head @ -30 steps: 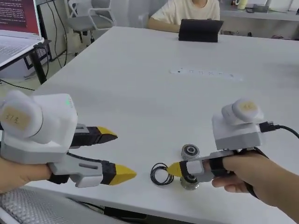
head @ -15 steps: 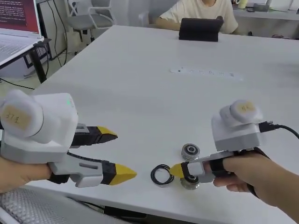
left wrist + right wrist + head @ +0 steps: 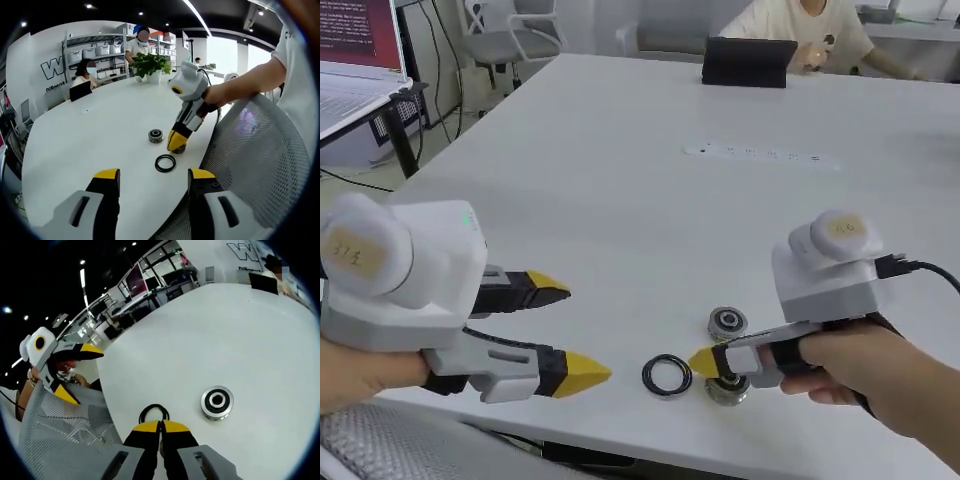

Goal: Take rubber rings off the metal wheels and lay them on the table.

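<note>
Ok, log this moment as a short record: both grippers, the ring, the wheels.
left gripper: open, holding nothing, over the table's near edge
right gripper: jaws shut, tip over the near wheel
rubber ring: black, flat on the table between the two grippers, touching neither
near wheel: partly hidden under the right gripper
far wheel: lying flat, apart from both grippers, dark band round its rim
table: white
</note>
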The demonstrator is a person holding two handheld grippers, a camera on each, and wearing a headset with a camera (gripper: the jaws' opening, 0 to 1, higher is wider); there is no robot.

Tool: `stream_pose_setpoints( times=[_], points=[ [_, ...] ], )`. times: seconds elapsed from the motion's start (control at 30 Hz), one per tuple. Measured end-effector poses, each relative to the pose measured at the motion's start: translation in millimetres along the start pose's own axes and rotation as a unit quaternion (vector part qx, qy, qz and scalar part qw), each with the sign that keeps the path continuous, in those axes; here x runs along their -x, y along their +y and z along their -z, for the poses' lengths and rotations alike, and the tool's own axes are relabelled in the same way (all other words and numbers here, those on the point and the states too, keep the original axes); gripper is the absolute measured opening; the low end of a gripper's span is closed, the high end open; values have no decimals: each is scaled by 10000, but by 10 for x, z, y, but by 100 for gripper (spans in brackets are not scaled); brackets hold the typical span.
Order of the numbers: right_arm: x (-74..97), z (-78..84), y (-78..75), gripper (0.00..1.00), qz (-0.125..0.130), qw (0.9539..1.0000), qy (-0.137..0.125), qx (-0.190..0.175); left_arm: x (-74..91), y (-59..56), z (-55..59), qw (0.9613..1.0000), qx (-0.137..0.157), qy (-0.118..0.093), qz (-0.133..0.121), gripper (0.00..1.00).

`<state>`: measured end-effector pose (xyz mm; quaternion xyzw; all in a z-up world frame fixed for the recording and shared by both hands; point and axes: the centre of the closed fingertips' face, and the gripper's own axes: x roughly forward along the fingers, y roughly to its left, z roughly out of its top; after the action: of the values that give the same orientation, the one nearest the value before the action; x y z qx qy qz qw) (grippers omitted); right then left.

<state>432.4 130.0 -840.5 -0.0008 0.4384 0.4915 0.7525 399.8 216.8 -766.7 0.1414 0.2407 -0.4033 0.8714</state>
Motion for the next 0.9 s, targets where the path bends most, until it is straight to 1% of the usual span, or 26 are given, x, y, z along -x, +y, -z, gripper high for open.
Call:
stream_pose_setpoints(
  times=[0.67, 0.9],
  points=[
    [118, -149, -77, 0, 184, 9993, -310, -11, -6, -24, 17, 10000, -46, 43, 64, 52],
    [193, -240, -108, 0, 231, 9984, -510, -46, -5, -25, 26, 9999, -46, 55, 84, 52]
  ],
)
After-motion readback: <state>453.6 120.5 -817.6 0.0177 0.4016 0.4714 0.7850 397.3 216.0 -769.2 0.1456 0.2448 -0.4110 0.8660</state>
